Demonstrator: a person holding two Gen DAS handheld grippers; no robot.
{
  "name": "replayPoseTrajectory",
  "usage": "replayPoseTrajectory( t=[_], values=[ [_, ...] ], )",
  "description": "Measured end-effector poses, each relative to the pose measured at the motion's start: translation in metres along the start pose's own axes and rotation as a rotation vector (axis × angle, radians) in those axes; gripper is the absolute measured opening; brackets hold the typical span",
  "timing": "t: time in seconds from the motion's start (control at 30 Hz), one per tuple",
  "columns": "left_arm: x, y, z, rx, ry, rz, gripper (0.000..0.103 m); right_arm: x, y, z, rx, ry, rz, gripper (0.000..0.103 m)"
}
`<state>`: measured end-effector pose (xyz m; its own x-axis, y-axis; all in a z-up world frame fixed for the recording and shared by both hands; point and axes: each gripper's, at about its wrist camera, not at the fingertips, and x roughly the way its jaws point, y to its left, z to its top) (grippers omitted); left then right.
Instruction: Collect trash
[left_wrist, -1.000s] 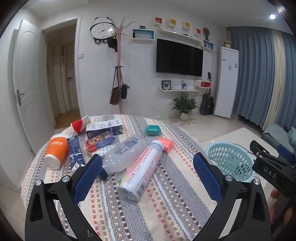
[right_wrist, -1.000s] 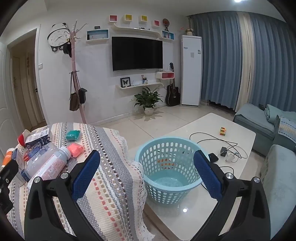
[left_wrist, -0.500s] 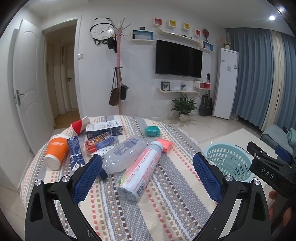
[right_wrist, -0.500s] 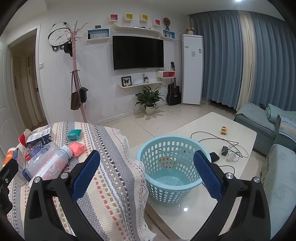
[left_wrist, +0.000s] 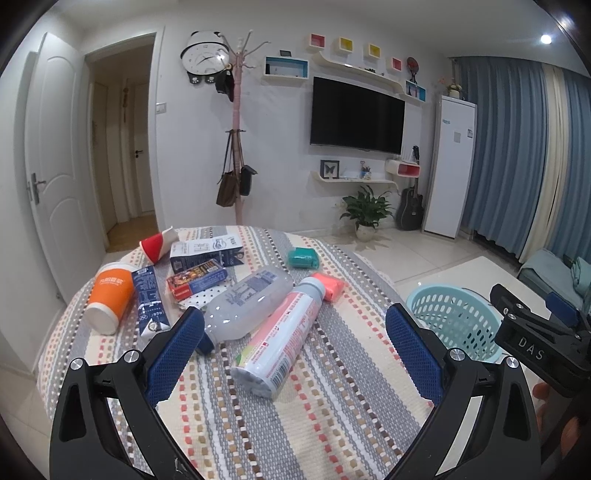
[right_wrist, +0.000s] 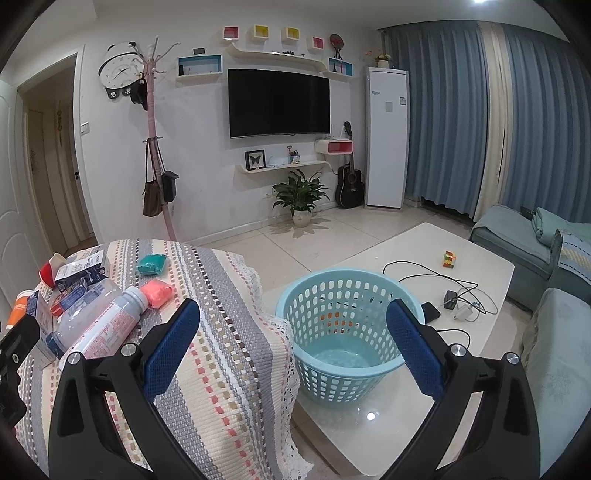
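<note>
Trash lies on a round table with a striped cloth (left_wrist: 332, 406): a pink-and-white bottle (left_wrist: 282, 332), a clear bottle (left_wrist: 247, 302), an orange cup (left_wrist: 109, 297), a blue carton (left_wrist: 149, 301), a red-blue box (left_wrist: 197, 278), a white-blue box (left_wrist: 207, 251), a red cup (left_wrist: 157, 245), a teal packet (left_wrist: 303, 257) and a pink packet (left_wrist: 328, 286). My left gripper (left_wrist: 295, 332) is open and empty just before the bottles. My right gripper (right_wrist: 293, 332) is open and empty above the light-blue basket (right_wrist: 347, 332), which stands on a low white table (right_wrist: 476, 273).
The right gripper's body (left_wrist: 535, 350) shows at the right of the left wrist view, beside the basket (left_wrist: 454, 317). Cables and chargers (right_wrist: 454, 299) and a colour cube (right_wrist: 449, 258) lie on the low table. A sofa (right_wrist: 554, 332) stands at the right.
Both views have shifted slightly; the left gripper has edged a little toward the bottles. Both grippers stay open and empty. Nothing on the table has moved.
</note>
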<state>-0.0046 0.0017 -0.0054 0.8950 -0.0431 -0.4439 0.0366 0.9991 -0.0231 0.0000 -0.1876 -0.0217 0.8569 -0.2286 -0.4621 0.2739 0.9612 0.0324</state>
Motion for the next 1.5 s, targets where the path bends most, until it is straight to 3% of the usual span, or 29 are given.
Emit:
replayPoseTrajectory(
  t=[0.77, 1.23, 1.5],
  values=[
    [-0.001, 0.005, -0.001, -0.002, -0.01, 0.0, 0.096, 0.001, 0.007, 0.0, -0.006, 0.009, 0.017, 0.096],
    [-0.002, 0.007, -0.001, -0.017, -0.019, 0.003, 0.096, 0.0, 0.021, 0.001, -0.068, -0.007, -0.054, 0.096],
    [-0.006, 0.048, 0.012, -0.091, -0.045, 0.045, 0.095, -0.004, 0.039, 0.001, -0.121, -0.025, -0.041, 0.095]
  ],
)
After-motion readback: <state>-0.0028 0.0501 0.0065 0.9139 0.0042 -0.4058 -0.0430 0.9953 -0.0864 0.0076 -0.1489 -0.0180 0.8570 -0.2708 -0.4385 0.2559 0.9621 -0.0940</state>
